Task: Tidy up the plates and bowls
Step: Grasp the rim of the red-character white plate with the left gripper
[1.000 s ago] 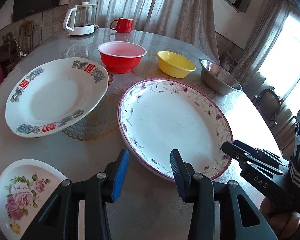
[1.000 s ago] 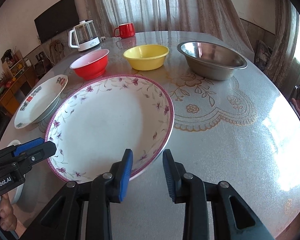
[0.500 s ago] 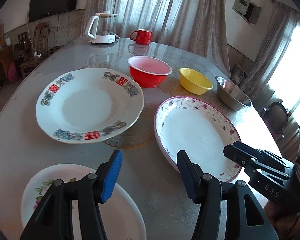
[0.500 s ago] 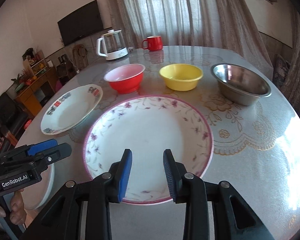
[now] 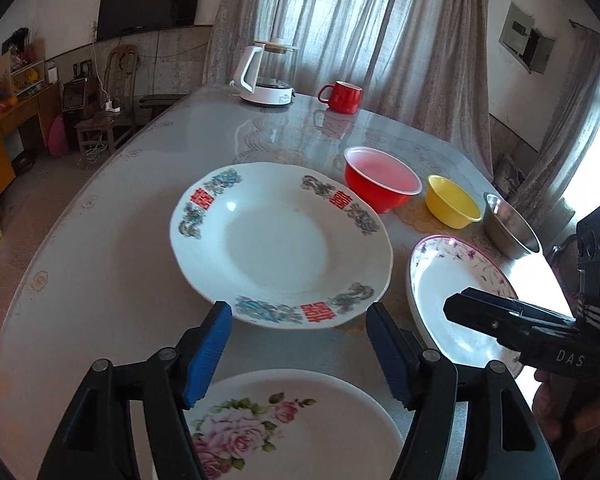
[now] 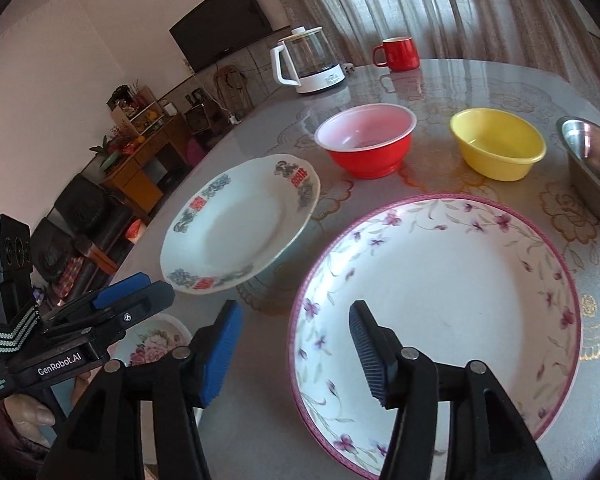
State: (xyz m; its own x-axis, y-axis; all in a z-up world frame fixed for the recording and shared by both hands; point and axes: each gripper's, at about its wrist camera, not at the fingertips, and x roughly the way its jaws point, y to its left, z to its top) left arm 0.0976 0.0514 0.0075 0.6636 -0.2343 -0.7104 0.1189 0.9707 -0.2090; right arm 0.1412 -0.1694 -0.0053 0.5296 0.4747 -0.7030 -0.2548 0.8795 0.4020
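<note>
In the left wrist view, the rose plate (image 5: pixel 284 428) lies at the bottom edge on the tabletop (image 5: pixel 112 240), partly under the left gripper (image 5: pixel 298 354). Its jaws have just been opening and stand released, nothing between the blue pads, with the near rim of the red-character plate (image 5: pixel 280 244) just beyond them at frame centre. Right of that plate sits the red bowl (image 5: pixel 382 184), then the yellow bowl (image 5: pixel 452 206), then the steel bowl (image 5: pixel 510 232) near the right edge, the three in a row and apart from one another. Below the bowls, at lower right, lies the purple-flowered plate (image 5: pixel 452 284), with the right gripper's black finger reaching across its near part. A white kettle (image 5: pixel 266 74) and a red mug (image 5: pixel 342 97) stand at the far end, upper centre.

In the right wrist view, the left gripper shows at lower left, held by a hand (image 6: pixel 32 414). The right gripper (image 6: pixel 296 354) fills the bottom centre; its jaws have just been opening and are released, empty, the left pad over bare tabletop and the right pad over the near left rim of the purple-flowered plate, not pressing it.
</note>
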